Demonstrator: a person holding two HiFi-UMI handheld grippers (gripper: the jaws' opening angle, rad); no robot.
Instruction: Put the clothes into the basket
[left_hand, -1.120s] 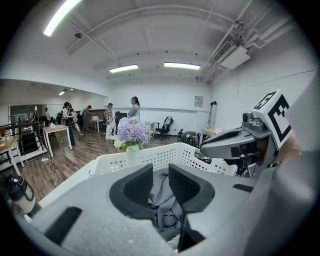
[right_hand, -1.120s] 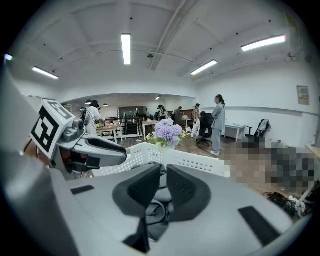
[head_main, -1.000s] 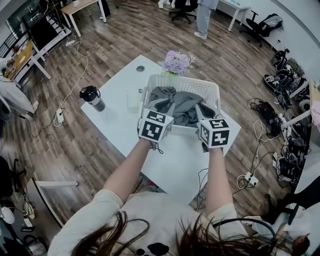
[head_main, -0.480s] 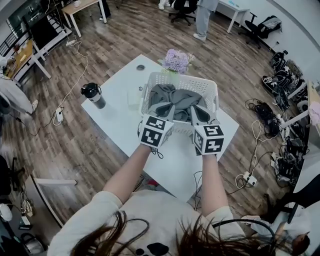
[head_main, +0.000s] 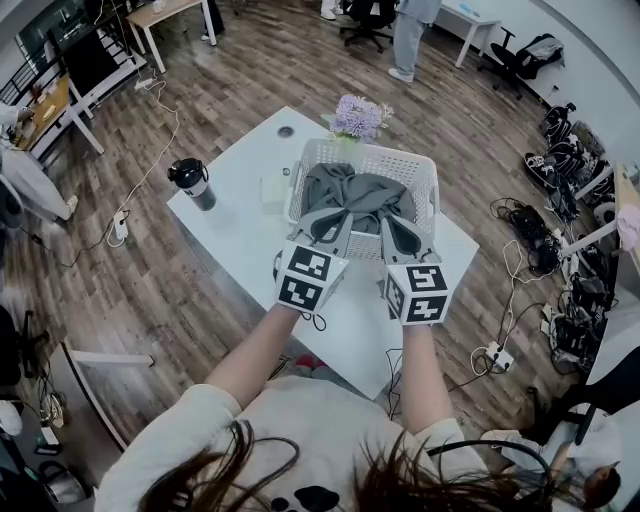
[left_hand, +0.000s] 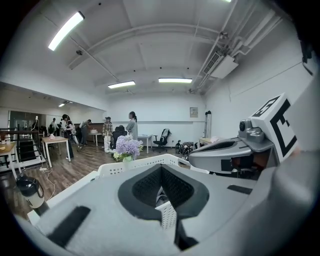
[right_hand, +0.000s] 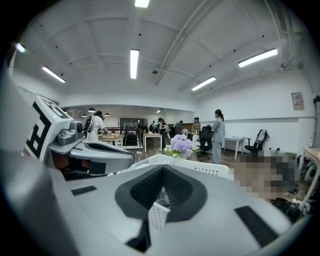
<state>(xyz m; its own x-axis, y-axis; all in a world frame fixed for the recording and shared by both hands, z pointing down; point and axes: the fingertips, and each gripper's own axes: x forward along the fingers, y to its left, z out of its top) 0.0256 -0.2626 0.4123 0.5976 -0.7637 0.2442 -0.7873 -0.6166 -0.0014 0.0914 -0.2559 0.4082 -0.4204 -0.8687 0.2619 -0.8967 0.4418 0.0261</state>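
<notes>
Head view: we see the white basket (head_main: 370, 152) at the white table (head_main: 240, 215), and the grey clothes (head_main: 360, 195) lie heaped inside it. We cannot tell if its bottom rests on the table top.
Left gripper (head_main: 330, 228): its jaws are pressed together on the near rim of the basket, toward the left corner. The left gripper view shows a piece of the perforated wall pinched between them.
Right gripper (head_main: 396, 236): clamped in the same way on the same near rim, toward the right corner, with a piece of white wall between its jaws.
Direction: the basket lies straight ahead of both grippers, on the side away from the person.
Long axis: the basket is long from the person's left to right, so both grippers hold one long side near its two ends.
Nearer hand: neither, because both already touch the rim, side by side.
Our judgement: the clothes seem to be in place. A coming move of the basket would need both hands to go together to keep it level.
Neighbours: purple flowers (head_main: 358, 115) stand just behind the far rim, and a dark bottle (head_main: 192, 182) is well apart on the left.
</notes>
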